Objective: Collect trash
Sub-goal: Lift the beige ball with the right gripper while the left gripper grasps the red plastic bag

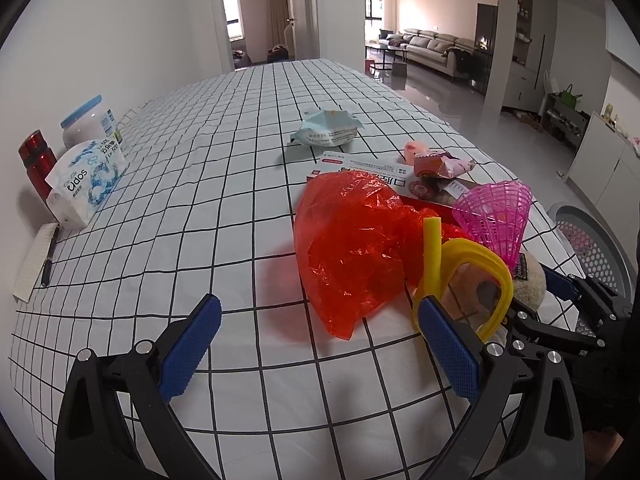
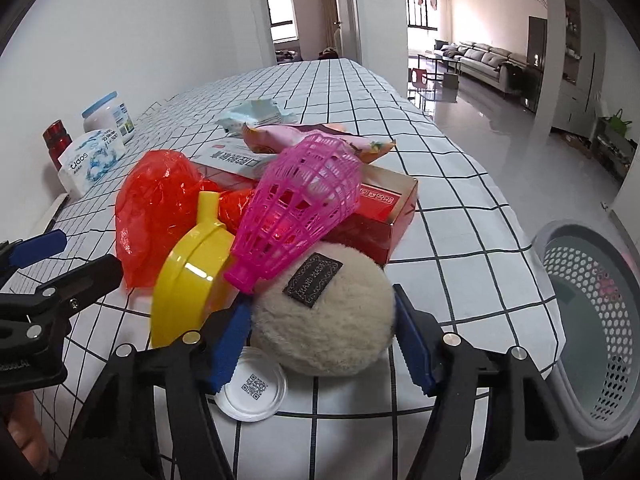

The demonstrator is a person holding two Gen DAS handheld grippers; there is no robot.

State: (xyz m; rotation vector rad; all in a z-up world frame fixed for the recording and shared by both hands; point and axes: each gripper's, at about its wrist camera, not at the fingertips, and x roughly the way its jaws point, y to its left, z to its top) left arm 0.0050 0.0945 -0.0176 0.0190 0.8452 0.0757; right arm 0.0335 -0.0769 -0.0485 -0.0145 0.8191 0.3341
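Right wrist view: right hand-held gripper (image 2: pixel 320 344) has its blue pads either side of a cream fuzzy pouch (image 2: pixel 324 320) with a dark label, jaws close against its sides; real clamping can't be confirmed. The pouch sits near the table's (image 2: pixel 460 184) right edge, at the near end of the trash pile. A round white lid (image 2: pixel 252 388) with a QR code lies flat just under the left pad. A pink plastic mesh cone (image 2: pixel 304 196) leans over the pouch, narrow end down and touching it. A yellow plastic funnel-like piece (image 2: pixel 192 276) sits just left of the pouch, with a crumpled red plastic bag (image 2: pixel 160 204) behind it. A red open box (image 2: pixel 384 216) lies under the pink cone; a white flat carton (image 2: pixel 232 160) and a pink snack wrapper (image 2: pixel 320 140) lie further back, then a pale blue wrapper (image 2: pixel 256 114). A grey perforated basket (image 2: pixel 592 320) stands off the table's right edge, below table level. Left wrist view: left hand-held gripper (image 1: pixel 320 352) hovers over the checked cloth with jaws wide apart, holding nothing, red bag just ahead between them and the right pad beside the yellow piece. Along the left edge by the wall: red bottle (image 1: pixel 38 160), white jar with blue lid (image 1: pixel 90 120), tissue pack (image 1: pixel 86 180), notepad with pen (image 1: pixel 36 264).
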